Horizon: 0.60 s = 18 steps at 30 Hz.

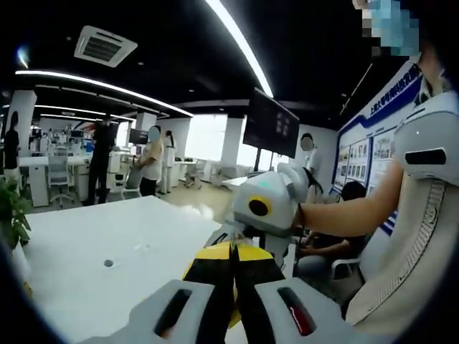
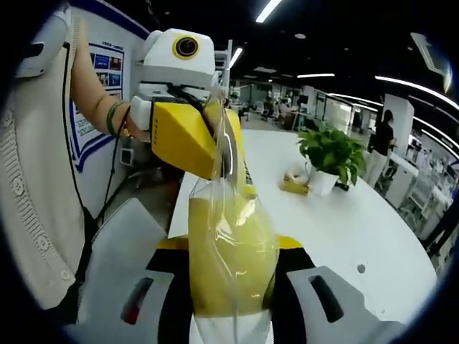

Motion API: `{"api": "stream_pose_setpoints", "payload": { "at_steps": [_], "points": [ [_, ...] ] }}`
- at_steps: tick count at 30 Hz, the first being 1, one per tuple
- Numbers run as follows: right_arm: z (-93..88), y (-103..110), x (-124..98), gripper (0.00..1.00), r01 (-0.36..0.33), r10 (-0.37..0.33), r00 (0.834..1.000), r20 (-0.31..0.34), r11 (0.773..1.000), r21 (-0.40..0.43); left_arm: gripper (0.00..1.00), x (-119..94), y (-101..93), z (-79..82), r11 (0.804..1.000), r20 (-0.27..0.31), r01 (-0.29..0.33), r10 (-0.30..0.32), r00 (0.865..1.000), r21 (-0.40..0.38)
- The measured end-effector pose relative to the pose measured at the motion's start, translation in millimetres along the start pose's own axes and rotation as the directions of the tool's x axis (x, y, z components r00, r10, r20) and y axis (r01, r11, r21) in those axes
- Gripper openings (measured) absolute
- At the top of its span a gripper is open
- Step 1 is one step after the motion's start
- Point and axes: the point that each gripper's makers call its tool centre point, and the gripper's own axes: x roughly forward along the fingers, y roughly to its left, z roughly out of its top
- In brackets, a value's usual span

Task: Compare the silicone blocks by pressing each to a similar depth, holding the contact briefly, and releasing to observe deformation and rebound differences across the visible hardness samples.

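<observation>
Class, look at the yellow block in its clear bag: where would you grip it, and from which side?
Grip the yellow block across its flat faces, through the clear bag, coming from below; the left gripper already pinches the bag's loose top.

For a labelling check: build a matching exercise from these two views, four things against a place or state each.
Things:
1. clear plastic bag
2. potted plant
3. wall monitor
4. left gripper

Descriptions:
A. dark screen, hanging high
B. on the white table
C. holds something yellow, pinched between both grippers
D. jaws closed together, black and yellow

Pairs: 1-C, 2-B, 3-A, 4-D
</observation>
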Motion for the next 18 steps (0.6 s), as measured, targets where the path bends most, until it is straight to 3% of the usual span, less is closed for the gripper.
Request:
{"api": "stream_pose_setpoints", "payload": {
  "at_steps": [3, 8, 18],
  "points": [
    [3.6, 2, -2, 0.28, 0.003, -0.003, 1.000, -0.008, 1.000, -0.015, 0.00, -2, -3.7, 2.9, 1.000, 0.009, 0.003, -0.003, 1.000, 0.007],
    [2.6, 16, -5, 0.22, -0.055, 0.060, 0.995, -0.077, 0.996, 0.071, 0.00, -6, -8.2, 5.3, 1.000, 0.008, 0.000, -0.001, 1.000, 0.015],
    [7.5, 27, -9, 0.14, -0.059, 0.067, 0.994, -0.081, 0.994, 0.094, 0.00, -10, -16.8, 9.3, 1.000, 0.013, 0.000, 0.000, 1.000, 0.028]
  ]
}}
